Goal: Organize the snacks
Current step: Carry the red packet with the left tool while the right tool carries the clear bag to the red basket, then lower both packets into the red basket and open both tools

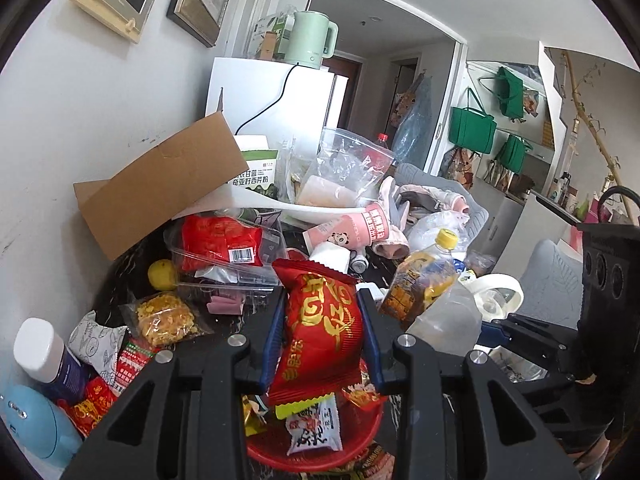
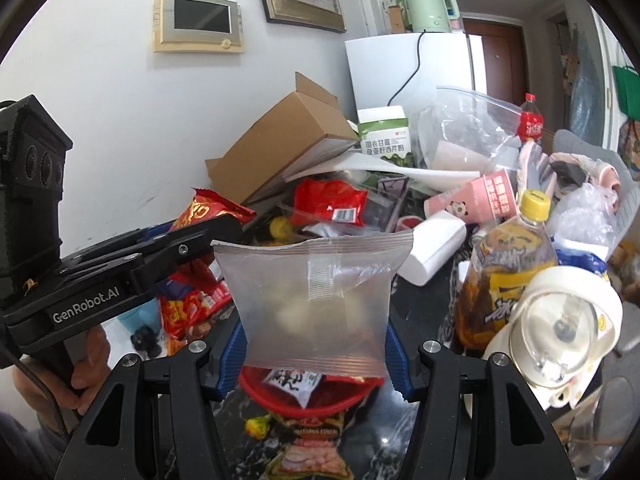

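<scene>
Cluttered and dark, the desk is carrying a heap of wrappers, bottles and boxes against a white wall, with a fridge and a green kettle rising behind it at 12 o'clock.

At the centre of the work a red bowl is sitting at 6 o'clock in both wrist views, already holding a few small snack packets. Both pairs of tongs are hanging over it, each carrying a packet, so the step in hand looks like gathering loose snacks into that bowl.

The left tongs are pinching a red packet with gold lettering, the blue pads pressing in on its sides so the bag is waisting slightly; it is standing upright directly above the bowl. The right tongs are gripping a clear packet by its lower half, spread only as wide as the bag, with pale round pieces showing faintly inside. It too is hovering over the bowl's near rim.

The next move probably calls for lowering each packet and spreading the tongs to let it drop, one side at a time so the two are not colliding.

Outward from the bowl, a yellow-capped tea bottle is leaning at 3 o'clock, a cardboard box is tilting at 10 o'clock, and more red wrappers are lying at 8 o'clock.
</scene>
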Action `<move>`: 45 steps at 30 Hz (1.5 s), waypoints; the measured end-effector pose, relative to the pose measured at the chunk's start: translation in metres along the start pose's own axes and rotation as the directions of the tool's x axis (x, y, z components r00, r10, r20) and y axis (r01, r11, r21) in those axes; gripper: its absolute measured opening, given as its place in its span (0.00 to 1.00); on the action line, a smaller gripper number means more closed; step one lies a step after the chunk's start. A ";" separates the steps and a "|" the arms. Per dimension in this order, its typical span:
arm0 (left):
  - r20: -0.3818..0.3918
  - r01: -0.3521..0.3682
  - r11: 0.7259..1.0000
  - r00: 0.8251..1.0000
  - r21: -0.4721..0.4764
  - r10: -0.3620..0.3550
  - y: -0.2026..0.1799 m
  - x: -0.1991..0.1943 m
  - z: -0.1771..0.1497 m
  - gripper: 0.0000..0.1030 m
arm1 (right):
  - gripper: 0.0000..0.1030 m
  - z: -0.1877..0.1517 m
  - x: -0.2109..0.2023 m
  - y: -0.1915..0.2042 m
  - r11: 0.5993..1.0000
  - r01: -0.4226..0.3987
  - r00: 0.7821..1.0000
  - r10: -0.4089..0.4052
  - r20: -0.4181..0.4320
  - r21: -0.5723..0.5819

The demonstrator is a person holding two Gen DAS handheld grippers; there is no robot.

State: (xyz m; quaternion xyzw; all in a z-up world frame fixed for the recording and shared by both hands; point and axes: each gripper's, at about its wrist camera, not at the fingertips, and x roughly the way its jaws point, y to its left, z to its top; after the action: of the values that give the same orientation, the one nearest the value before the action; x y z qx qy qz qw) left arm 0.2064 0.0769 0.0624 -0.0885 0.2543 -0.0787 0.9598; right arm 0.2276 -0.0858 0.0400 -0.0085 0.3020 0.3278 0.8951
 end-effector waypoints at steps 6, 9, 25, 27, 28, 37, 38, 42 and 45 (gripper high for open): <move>-0.085 -0.014 1.000 0.996 -0.014 0.012 0.018 0.049 -0.002 0.33 | 0.57 0.009 0.035 -0.020 0.999 0.029 0.999 -0.028 -0.023 0.025; -0.152 -0.017 1.000 0.988 -0.003 0.016 0.024 0.072 -0.010 0.33 | 0.57 0.005 0.047 -0.029 0.999 0.032 0.999 -0.031 -0.037 0.043; -0.379 -0.101 0.994 0.919 0.045 0.111 0.031 0.122 -0.035 0.54 | 0.57 -0.007 0.075 -0.037 0.998 0.058 0.989 -0.052 -0.141 0.038; -0.376 -0.111 0.993 0.919 0.049 0.121 0.033 0.119 -0.033 0.57 | 0.57 -0.007 0.076 -0.036 0.998 0.058 0.988 -0.052 -0.144 0.035; -0.373 -0.119 0.992 0.919 0.051 0.129 0.034 0.117 -0.032 0.57 | 0.57 -0.008 0.077 -0.035 0.998 0.051 0.988 -0.045 -0.147 0.035; -0.333 -0.164 0.986 0.928 0.034 0.166 0.044 0.096 -0.019 0.57 | 0.58 -0.013 0.097 -0.030 0.999 0.034 0.982 -0.025 -0.189 0.043; -0.329 -0.169 0.985 0.929 0.033 0.170 0.046 0.094 -0.018 0.57 | 0.58 -0.015 0.102 -0.030 0.999 0.038 0.979 -0.030 -0.200 0.038; -0.310 -0.193 0.981 0.931 0.033 0.194 0.050 0.088 -0.014 0.57 | 0.58 -0.025 0.122 -0.026 0.998 0.060 0.966 -0.055 -0.254 0.010; -0.302 -0.197 0.980 0.933 0.033 0.198 0.051 0.086 -0.013 0.57 | 0.58 -0.028 0.127 -0.024 0.997 0.083 0.964 -0.082 -0.253 -0.009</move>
State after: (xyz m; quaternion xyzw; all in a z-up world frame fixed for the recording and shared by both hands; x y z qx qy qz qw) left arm 0.2789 0.1079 -0.0002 -0.0481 0.4064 0.0050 0.9124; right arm 0.3033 -0.0369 -0.0565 -0.0621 0.4132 0.2862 0.8623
